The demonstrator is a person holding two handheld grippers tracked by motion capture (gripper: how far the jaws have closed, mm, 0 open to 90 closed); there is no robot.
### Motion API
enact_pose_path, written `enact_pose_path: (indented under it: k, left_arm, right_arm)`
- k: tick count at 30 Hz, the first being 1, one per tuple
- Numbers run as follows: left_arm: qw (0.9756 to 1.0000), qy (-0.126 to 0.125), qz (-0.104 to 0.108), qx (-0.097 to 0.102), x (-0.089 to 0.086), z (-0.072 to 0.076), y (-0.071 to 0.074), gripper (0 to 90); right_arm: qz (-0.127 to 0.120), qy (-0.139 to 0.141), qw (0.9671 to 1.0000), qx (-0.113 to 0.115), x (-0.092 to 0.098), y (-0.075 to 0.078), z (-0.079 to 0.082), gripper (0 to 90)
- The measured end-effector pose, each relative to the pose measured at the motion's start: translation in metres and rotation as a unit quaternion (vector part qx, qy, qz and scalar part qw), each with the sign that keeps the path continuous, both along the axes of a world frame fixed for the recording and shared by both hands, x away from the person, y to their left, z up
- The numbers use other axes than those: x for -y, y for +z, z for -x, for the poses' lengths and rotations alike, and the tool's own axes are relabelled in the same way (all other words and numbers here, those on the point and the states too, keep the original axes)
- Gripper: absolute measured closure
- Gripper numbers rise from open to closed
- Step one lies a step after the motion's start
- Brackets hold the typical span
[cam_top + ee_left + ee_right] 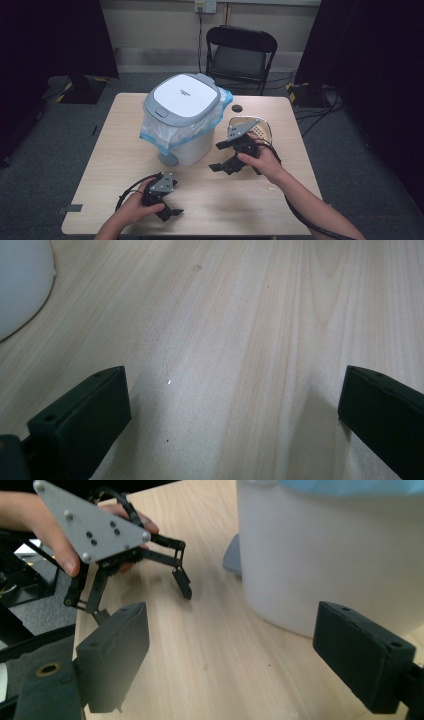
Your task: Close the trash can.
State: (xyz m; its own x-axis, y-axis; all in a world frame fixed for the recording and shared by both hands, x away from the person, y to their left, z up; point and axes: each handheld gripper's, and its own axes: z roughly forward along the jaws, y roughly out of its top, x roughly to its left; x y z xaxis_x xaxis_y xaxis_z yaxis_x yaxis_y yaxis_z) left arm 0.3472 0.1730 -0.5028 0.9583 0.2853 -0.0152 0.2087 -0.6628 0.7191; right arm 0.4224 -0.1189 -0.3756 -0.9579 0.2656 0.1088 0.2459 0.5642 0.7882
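A white pedal bin with a grey lid and a pale blue bag liner stands mid-table. My right gripper hovers just right of its base, jaws open and empty, pointing left. In the right gripper view those jaws frame bare wood, with the bin's white wall close on the right. My left gripper rests near the table's front edge, open, with only tabletop between its jaws. The right gripper view also shows that left gripper, held in a hand.
A tan shiny object lies behind the right hand, partly hidden by the gripper's grey plate. A small black disc sits near the far edge. The bin's grey pedal juts out at its front. A black chair stands beyond the wooden table.
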Motion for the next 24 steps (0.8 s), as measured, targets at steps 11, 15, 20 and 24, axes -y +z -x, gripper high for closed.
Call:
enact_pose_path:
  k: [11,15,20,24]
  left_arm:
    - [1.0000,0.000,0.000,0.000,0.000,0.000,0.000,0.0]
    - [1.0000,0.001,0.000,0.000,0.000,0.000,0.000,0.0]
    - [1.0000,0.000,0.000,0.000,0.000,0.000,0.000,0.0]
    - [1.0000,0.000,0.000,0.000,0.000,0.000,0.000,0.0]
  right_arm:
    - [0.003,0.006,0.9999,-0.009,0.000,-0.021,0.007,14.3]
    - [0.006,0.008,0.9999,-0.009,0.000,-0.027,0.009,14.3]
    - [0.017,0.016,0.9997,-0.010,-0.001,-0.036,0.016,14.3]
    - [0.022,0.021,0.9995,-0.008,-0.001,-0.040,0.018,14.3]
